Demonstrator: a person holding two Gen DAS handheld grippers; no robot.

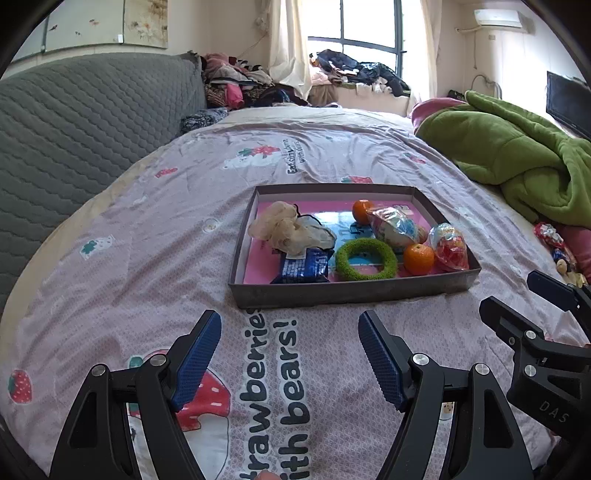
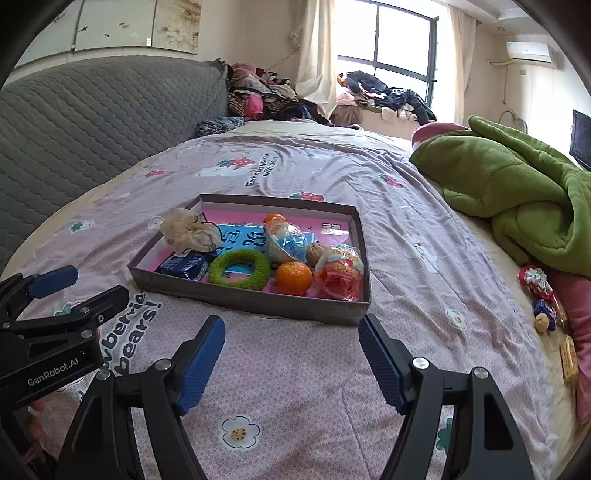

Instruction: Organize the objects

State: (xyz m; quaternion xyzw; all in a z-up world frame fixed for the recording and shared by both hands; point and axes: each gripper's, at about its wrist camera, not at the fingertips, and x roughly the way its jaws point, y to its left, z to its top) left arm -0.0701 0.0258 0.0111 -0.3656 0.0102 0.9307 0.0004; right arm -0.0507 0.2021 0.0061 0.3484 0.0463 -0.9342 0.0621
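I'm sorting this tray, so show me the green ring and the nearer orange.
green ring point(image 2: 258, 266), right wrist view, on its fuzzy right rim.
nearer orange point(image 2: 293, 277), right wrist view, middle of its peel.

left gripper point(image 1: 290, 354): jaws apart, empty | right gripper point(image 2: 291, 360): jaws apart, empty

A bed point(image 1: 155, 229) under a pink printed sheet fills the frame; a grey quilted headboard point(image 1: 85, 122) at upper left; a bright window point(image 1: 354, 26) with pale curtains point(image 1: 288, 40) top centre; clothes point(image 1: 354, 70) heaped on its sill; an air conditioner point(image 1: 498, 16) upper right; a green blanket point(image 1: 517, 155) at right.
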